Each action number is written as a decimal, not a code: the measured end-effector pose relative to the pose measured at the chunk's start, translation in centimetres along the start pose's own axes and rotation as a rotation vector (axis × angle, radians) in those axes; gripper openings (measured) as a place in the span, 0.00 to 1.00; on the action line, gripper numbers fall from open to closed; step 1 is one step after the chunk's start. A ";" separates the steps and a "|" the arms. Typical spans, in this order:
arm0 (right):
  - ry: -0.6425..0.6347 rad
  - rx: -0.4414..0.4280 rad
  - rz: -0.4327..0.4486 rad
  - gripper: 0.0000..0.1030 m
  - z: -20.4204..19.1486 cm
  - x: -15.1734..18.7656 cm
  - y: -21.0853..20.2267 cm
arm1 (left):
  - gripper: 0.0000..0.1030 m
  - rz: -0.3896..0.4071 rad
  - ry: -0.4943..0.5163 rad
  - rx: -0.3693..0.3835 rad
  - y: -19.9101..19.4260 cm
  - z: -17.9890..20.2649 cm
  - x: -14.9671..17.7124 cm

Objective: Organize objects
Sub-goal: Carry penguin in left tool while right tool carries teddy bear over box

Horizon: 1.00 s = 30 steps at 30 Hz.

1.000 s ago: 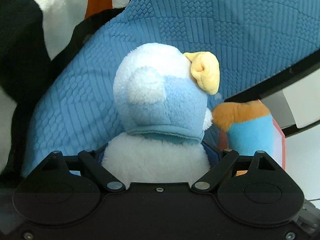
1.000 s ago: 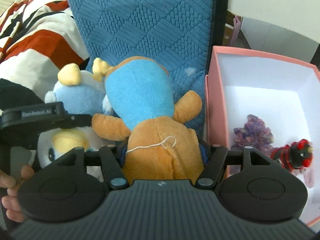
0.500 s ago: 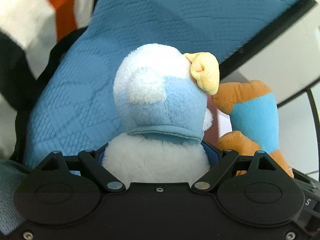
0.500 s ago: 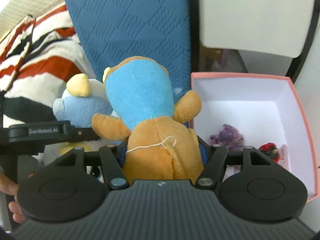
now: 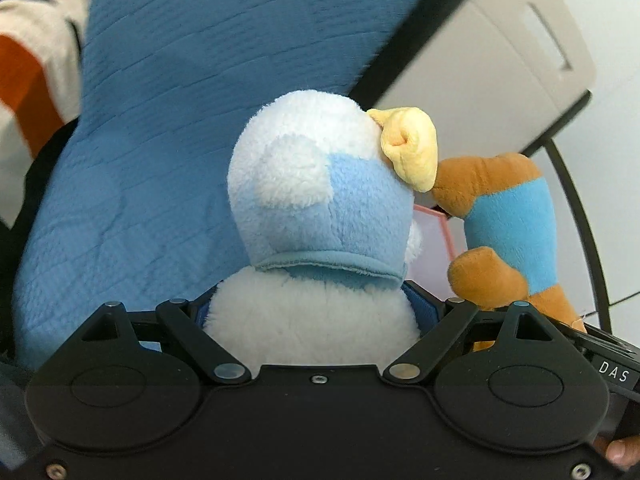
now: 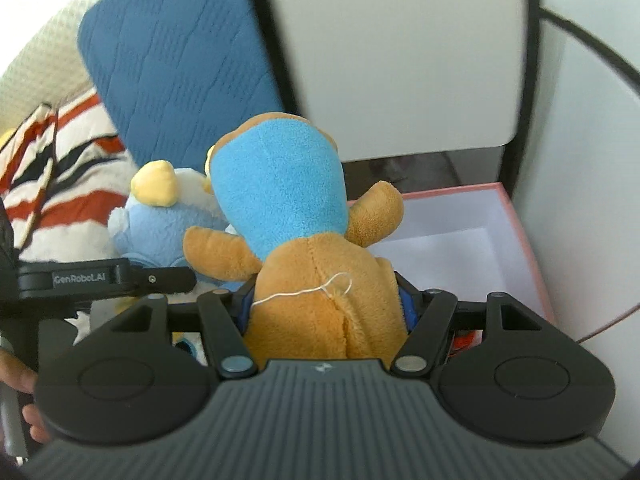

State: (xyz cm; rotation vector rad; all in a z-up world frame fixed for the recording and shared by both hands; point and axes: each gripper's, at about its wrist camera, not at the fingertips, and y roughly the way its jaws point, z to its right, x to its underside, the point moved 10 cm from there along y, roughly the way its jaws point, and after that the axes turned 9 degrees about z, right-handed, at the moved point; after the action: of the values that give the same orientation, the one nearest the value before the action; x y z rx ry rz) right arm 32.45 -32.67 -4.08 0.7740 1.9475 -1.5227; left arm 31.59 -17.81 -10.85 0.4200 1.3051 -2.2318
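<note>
The pale-blue-and-white fleecy plush toy with a yellow tuft (image 5: pixel 320 208) sits clamped at its white lower body between the jaws of the left gripper (image 5: pixel 316 312), head pointing away from the camera. The orange-brown plush toy with a bright blue panel (image 6: pixel 296 232) is clamped the same way at its brown lower body by the right gripper (image 6: pixel 326 304), a loose white thread (image 6: pixel 320 288) lying across its seam. Gripping each toy low on the body probably leaves the head free to enter a container first. Both toys are held in the air side by side, the yellow tuft touching or just beside the brown limb of the other toy in the left wrist view. Below and to the right lies the open pink cardboard box with a white interior (image 6: pixel 516 216), its near rim partly hidden behind the right gripper; this is the likely destination. The visible part of the box floor is bare, giving room for a drop. Behind stand a blue quilted cushion (image 5: pixel 200 80) and a black frame edge (image 6: pixel 268 40), both close enough to limit rearward travel. A red, white and black striped fabric (image 6: pixel 68 184) lies to the left.
</note>
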 end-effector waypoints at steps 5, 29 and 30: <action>0.028 0.032 0.045 0.65 4.5 -0.8 -1.7 | 0.85 0.007 0.047 0.010 0.9 4.2 -0.5; 0.154 0.114 0.027 0.67 18.5 5.3 4.8 | 0.82 -0.110 0.151 -0.113 14.3 10.8 5.9; 0.152 0.118 0.023 0.67 18.7 5.8 5.2 | 0.82 -0.114 0.163 -0.120 14.6 10.8 6.2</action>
State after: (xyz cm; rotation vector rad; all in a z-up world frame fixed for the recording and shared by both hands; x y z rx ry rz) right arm 33.54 -49.23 -15.68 0.9853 1.9622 -1.6181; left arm 34.84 -34.80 -19.12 0.5030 1.5745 -2.2347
